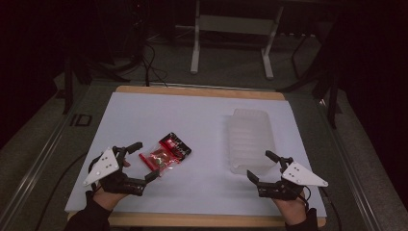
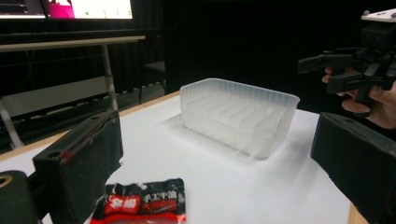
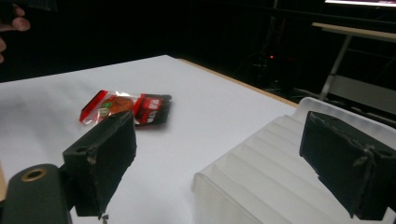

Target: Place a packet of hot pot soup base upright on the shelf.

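A red-and-black snack packet [image 1: 165,151], with a clear window through which orange and green contents are seen, is laid flat on the white desk [image 1: 192,120], well to the left of a translucent ribbed plastic container [image 1: 249,139] turned upside down. The left gripper [image 1: 142,161] is held just left of the packet, its fingers spread wide around the packet's near end, nothing gripped. The right gripper [image 1: 263,166] is held at the container's near edge, fingers likewise parted and empty.
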